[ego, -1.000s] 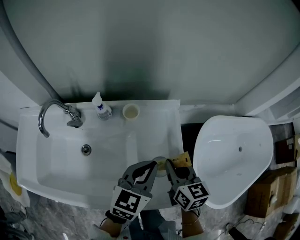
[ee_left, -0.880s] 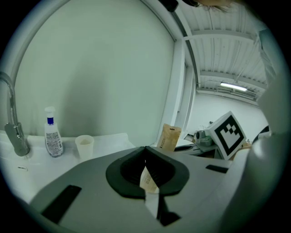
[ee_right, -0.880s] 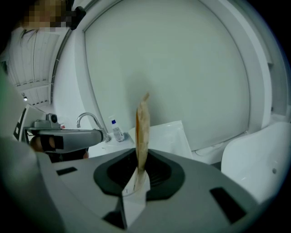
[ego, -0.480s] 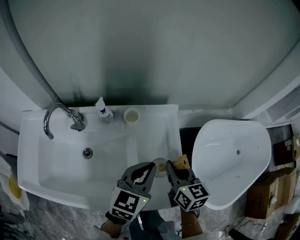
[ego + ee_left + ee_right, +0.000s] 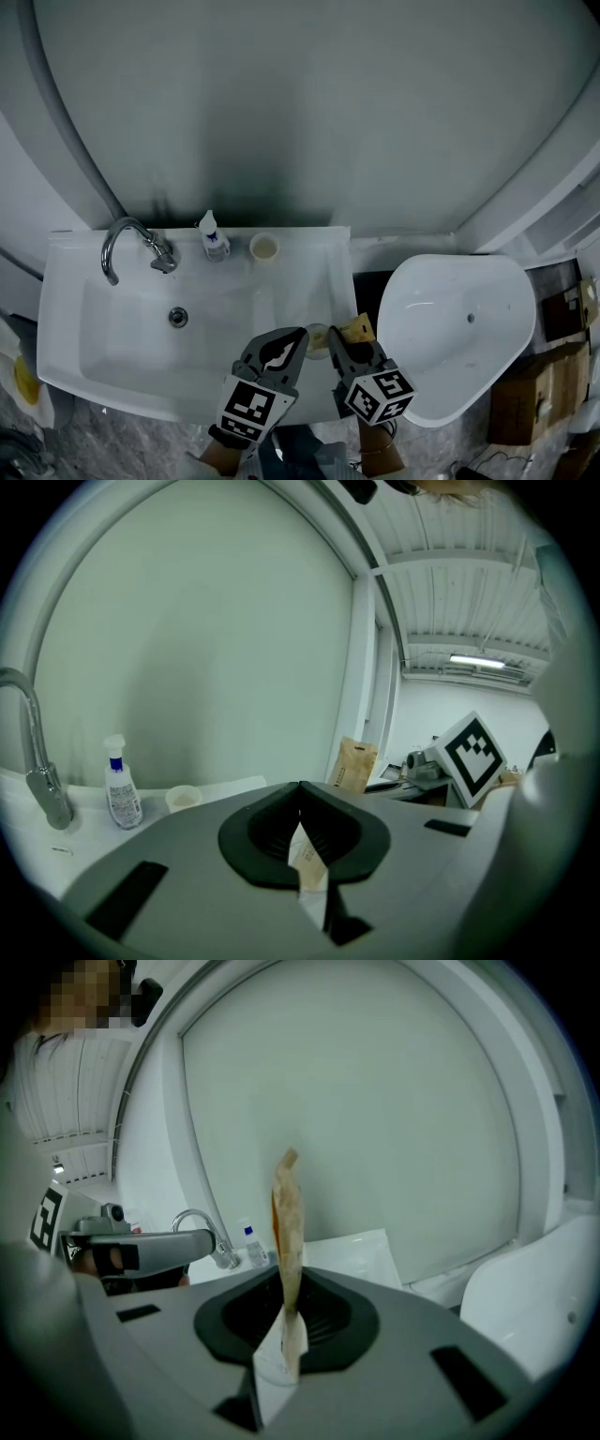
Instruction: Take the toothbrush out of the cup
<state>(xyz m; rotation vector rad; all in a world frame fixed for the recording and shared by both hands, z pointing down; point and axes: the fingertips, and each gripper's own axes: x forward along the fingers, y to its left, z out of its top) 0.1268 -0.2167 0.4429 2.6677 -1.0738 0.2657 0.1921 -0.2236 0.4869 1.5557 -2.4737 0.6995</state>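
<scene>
You have two cups, the back cup (image 5: pixel 264 247) on the sink (image 5: pixel 94 361) rim beside one spray bottle (image 5: pixel 214 237) and the front cup (image 5: pixel 319 335) between your grippers. One tan packet (image 5: pixel 356 327) is out of the front cup, just beside it; whether it holds the toothbrush you cannot tell. Your right gripper (image 5: pixel 286 1277), jaws just closing, clamps that packet's lower end, and your left gripper (image 5: pixel 300 787) is clenched on a thin pale strip (image 5: pixel 307 855).

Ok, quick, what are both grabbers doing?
Left gripper: closed, nothing seen in it.
Right gripper: jaws just closed further, pinching a thin flat brown paper packet.
</scene>
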